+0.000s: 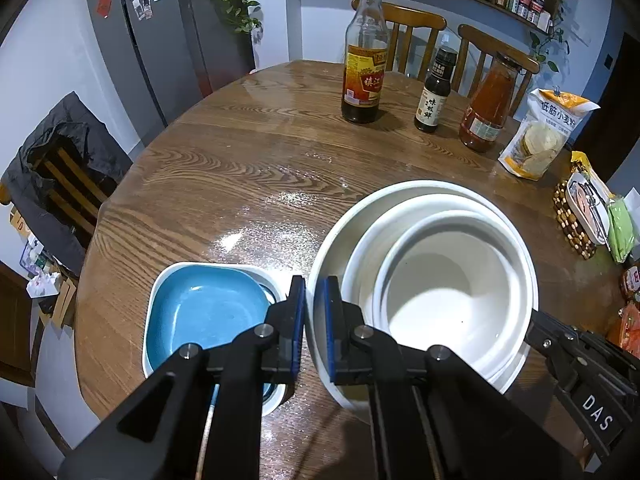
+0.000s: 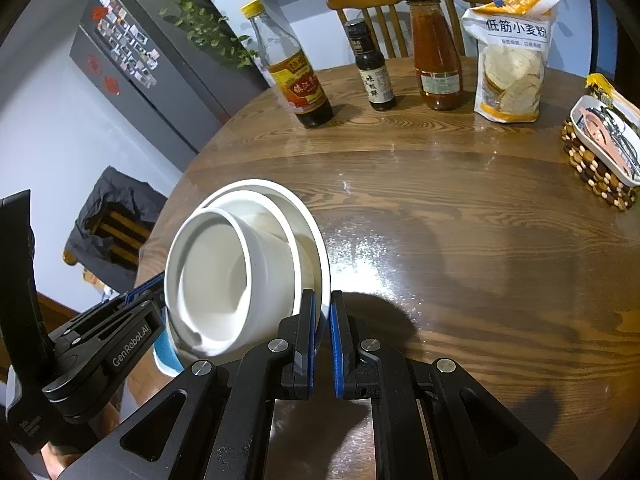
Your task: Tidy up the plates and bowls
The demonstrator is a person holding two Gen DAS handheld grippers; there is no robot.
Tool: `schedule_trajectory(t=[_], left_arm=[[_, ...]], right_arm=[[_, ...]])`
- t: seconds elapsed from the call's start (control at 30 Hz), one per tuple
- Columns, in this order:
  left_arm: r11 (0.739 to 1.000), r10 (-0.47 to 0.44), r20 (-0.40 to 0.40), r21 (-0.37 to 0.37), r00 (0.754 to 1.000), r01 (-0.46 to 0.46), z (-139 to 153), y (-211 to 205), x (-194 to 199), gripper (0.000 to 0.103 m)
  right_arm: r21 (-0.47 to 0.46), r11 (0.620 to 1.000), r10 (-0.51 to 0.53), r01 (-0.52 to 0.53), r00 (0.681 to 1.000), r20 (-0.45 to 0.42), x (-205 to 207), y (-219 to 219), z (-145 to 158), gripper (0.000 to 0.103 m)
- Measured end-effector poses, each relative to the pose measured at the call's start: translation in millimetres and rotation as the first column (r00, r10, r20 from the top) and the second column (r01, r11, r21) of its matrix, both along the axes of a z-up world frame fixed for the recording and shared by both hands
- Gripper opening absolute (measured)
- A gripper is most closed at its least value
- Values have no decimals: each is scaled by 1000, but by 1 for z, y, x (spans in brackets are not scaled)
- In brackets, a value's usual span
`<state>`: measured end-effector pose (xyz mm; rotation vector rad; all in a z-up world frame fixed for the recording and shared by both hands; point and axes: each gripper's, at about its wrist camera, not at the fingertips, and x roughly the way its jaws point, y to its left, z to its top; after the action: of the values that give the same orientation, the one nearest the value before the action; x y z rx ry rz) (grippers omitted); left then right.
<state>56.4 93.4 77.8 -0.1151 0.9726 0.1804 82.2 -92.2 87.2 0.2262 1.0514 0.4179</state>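
A stack of white dishes, a wide plate (image 1: 336,240) with two nested bowls (image 1: 448,292) in it, is held tilted above the round wooden table (image 1: 224,184). My left gripper (image 1: 315,320) is shut on the plate's left rim. My right gripper (image 2: 322,336) is shut on the plate's right rim (image 2: 322,264); it also shows at the right in the left wrist view (image 1: 568,344). The bowls (image 2: 224,272) lean inside the plate. A blue square dish (image 1: 204,312) sits in a white square dish on the table, left of the stack.
At the table's far side stand a vinegar bottle (image 1: 364,64), a small dark sauce bottle (image 1: 434,96), a red sauce bottle (image 1: 486,112) and a flour bag (image 1: 540,136). A white tray on a beaded mat (image 2: 600,156) lies at the right edge. Chairs stand behind.
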Motion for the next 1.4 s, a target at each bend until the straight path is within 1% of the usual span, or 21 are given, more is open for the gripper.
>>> schedule_trajectory(t=[1.4], left_arm=[[996, 85, 11, 7, 996, -86, 3, 41, -14, 5]], right_arm=[[-8, 996, 94, -94, 996, 6, 1, 42, 2, 10]])
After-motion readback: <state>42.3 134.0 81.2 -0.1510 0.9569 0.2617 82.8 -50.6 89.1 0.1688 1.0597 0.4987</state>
